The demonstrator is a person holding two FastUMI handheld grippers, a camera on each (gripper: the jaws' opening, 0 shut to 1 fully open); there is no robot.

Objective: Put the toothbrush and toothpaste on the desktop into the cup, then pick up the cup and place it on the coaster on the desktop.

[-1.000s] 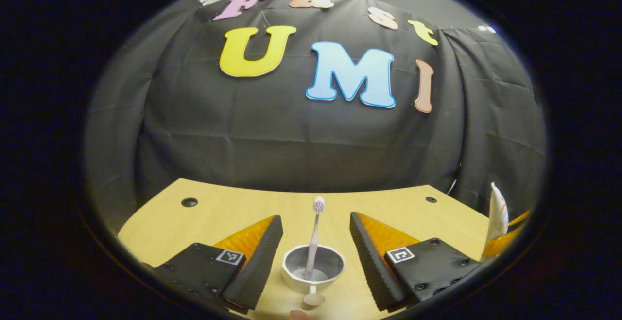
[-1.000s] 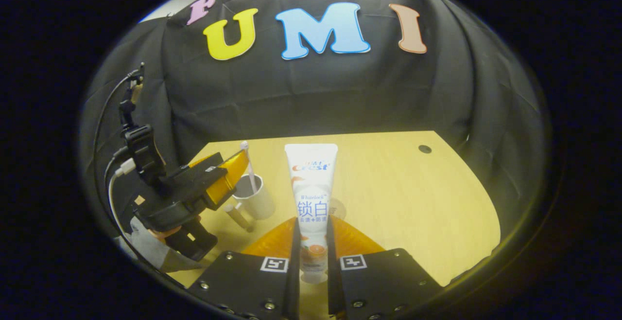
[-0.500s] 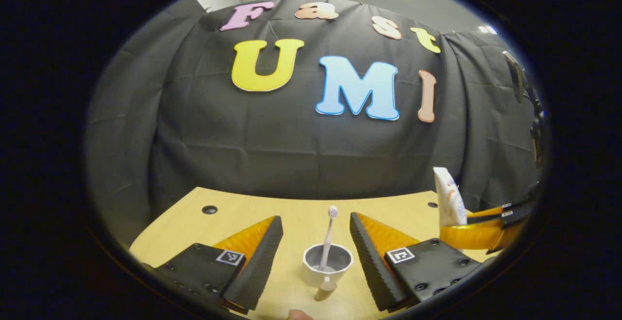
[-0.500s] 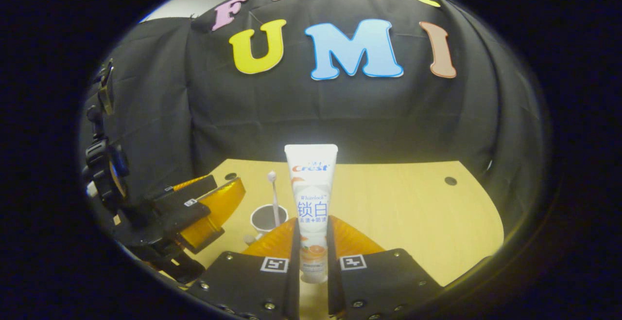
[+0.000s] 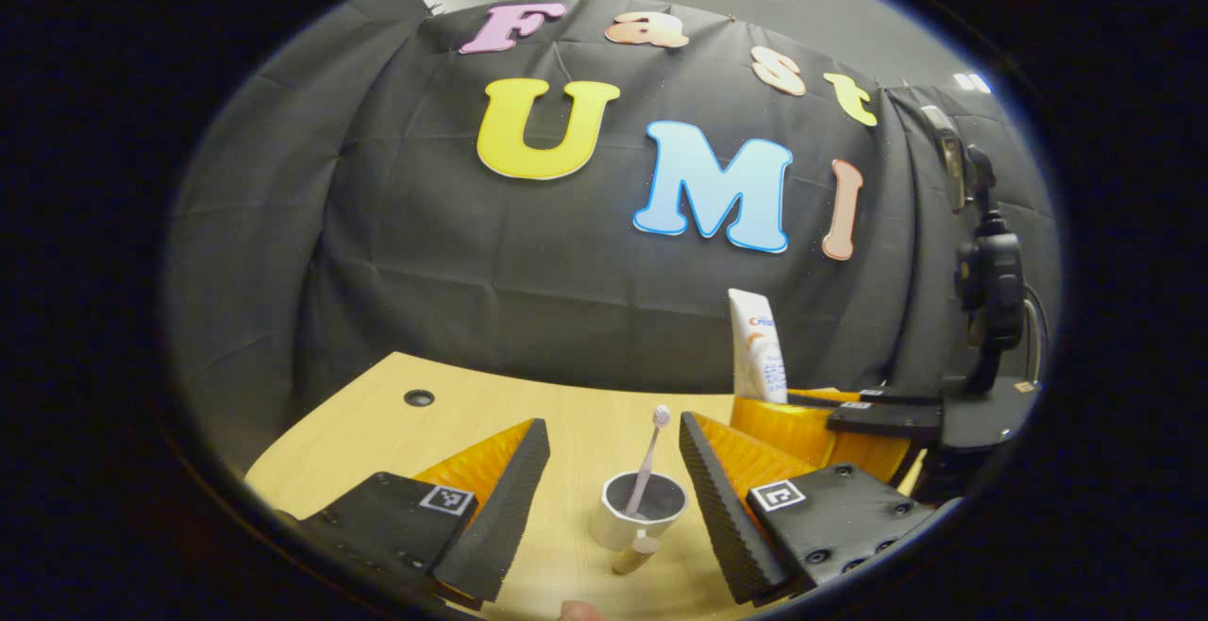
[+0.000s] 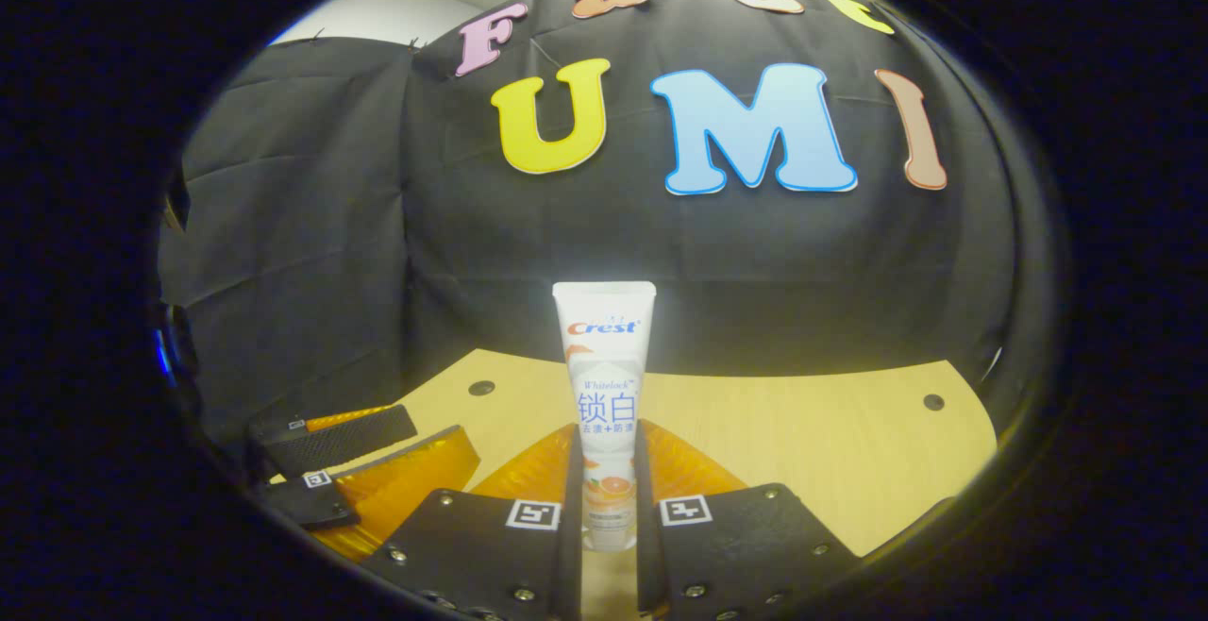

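1. The right gripper [image 6: 604, 517] has its 2 fingers closed on the lower part of the toothpaste [image 6: 604, 385], which stands upright between them, above the desk [image 6: 802, 451]. The left gripper view shows the same tube raised just to the right of the cup [image 5: 642, 512], apart from it.
2. The left gripper [image 5: 609, 508] is wide open and holds nothing. The cup sits between its fingers without touching either. The toothbrush [image 5: 649, 461] already leans inside the cup, head up.
3. Risk 1: the tube looks wide against the cup's mouth. Lowered off centre, its bottom end could catch the rim and tip the cup.
4. Risk 2: the tube may strike the leaning toothbrush and lever it out.
5. Risk 3: the 2 grippers are close together. The right one could bump the left one's right-hand finger on the way across.
6. Risk 4: a tall tube plus brush could make the cup top-heavy for the later lift.
7. I cannot make out the coaster. A small object lies by the cup's base; I cannot tell what it is.
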